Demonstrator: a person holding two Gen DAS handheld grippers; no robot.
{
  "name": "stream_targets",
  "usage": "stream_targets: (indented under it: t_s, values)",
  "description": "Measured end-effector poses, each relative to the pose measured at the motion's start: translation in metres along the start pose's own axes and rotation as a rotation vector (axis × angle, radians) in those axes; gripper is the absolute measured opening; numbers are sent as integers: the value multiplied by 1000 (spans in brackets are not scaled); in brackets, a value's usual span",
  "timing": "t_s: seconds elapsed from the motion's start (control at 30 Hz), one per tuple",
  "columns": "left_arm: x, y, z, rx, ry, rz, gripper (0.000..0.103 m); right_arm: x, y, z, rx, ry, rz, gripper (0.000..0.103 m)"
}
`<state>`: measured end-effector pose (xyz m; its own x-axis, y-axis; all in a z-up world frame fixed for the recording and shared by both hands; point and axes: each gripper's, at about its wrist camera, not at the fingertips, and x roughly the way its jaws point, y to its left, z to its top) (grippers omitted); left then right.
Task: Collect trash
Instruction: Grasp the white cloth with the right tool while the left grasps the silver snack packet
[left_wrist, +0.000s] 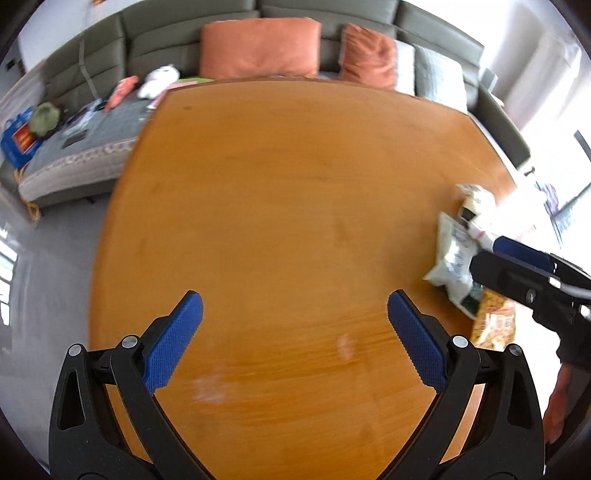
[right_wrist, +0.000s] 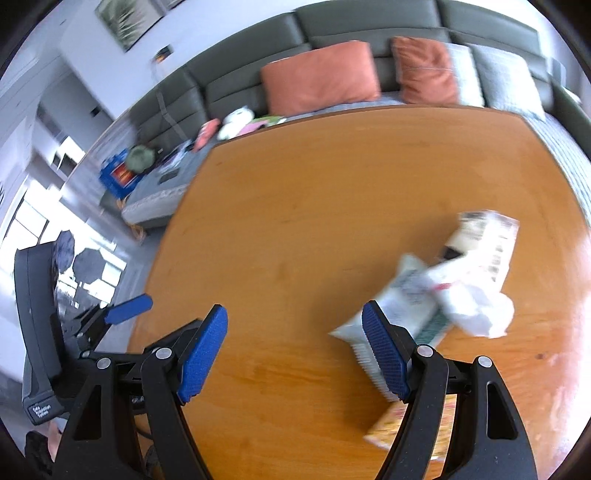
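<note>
Grey-green sectional sofa (left_wrist: 110, 59) runs behind, with two orange cushions (left_wrist: 260, 46) and loose clutter on its seat. In front, a large orange-brown wooden tabletop (left_wrist: 288, 206), mostly bare.

All trash sits bunched near the tabletop's right edge: white-and-green crinkled snack bag (right_wrist: 402, 295), crumpled white plastic bag (right_wrist: 476, 299) lying over it, white printed carton (right_wrist: 487, 236) just behind toward the far edge, and a yellow patterned packet (right_wrist: 391, 428) nearest the front edge, partly hidden by the right gripper's arm. Blurred, so print unreadable.

Left gripper (left_wrist: 295, 332) hovers over bare wood near the front edge, blue pads spread wide, holding nothing. Right gripper (right_wrist: 295, 350) also spread wide and empty; its right pad is right at the snack bag's near end, contact unclear.

No bin or collecting bag visible in either view. Judging progress: nothing picked yet, all four pieces still on the tabletop, so the task looks near its start. Likely first grab is the snack bag.
</note>
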<state>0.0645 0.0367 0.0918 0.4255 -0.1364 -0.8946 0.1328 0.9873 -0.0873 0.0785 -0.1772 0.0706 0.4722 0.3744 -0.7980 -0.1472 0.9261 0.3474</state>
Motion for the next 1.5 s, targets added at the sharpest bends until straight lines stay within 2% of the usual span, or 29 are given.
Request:
stream_targets:
  t_s: [0.13, 0.23, 0.33, 0.6, 0.63, 0.67, 0.7, 0.77, 0.97, 1.07, 1.27, 1.33, 1.4, 1.43, 1.47, 1.5]
  values:
    - [15, -32, 12, 47, 39, -33, 97, -5, -37, 12, 66, -18, -72, 76]
    - [26, -54, 16, 79, 66, -51, 97, -1, -71, 20, 143, 3, -140, 76]
    - [35, -72, 23, 109, 82, -62, 97, 1, -101, 16, 194, 22, -151, 76]
    - [54, -117, 34, 213, 114, -75, 97, 27, -130, 10, 248, 113, -172, 75]
    - [56, -119, 35, 219, 117, -77, 97, 31, -133, 9, 252, 130, -170, 62]
    - [58, -123, 35, 226, 122, -81, 97, 35, -136, 6, 255, 150, -164, 55]
    - [60, -127, 35, 233, 128, -81, 97, 36, -136, 4, 260, 159, -149, 37]
    - [63, -132, 36, 246, 133, -83, 97, 32, -141, 0, 268, 145, -120, 26]
    - [76, -151, 39, 287, 162, -95, 97, 3, -148, -4, 260, 63, -143, 23]
    - [86, -165, 42, 318, 176, -98, 97, -7, -149, -4, 257, 42, -165, 23]
    - [103, -188, 41, 407, 177, -70, 97, -10, -153, 2, 287, 22, -152, 23]
    - [113, -188, 39, 398, 213, -89, 94, -10, -154, 1, 289, 21, -152, 23]
    - [122, -183, 35, 387, 238, -90, 82, -9, -151, 2, 288, 19, -153, 23]
    - [120, -181, 35, 386, 214, -101, 79, -10, -150, 2, 287, 16, -155, 23]
    - [118, -179, 34, 384, 203, -110, 70, -11, -149, 2, 285, 13, -155, 23]
    - [114, -176, 35, 375, 189, -112, 65, -12, -147, 1, 284, 11, -154, 23]
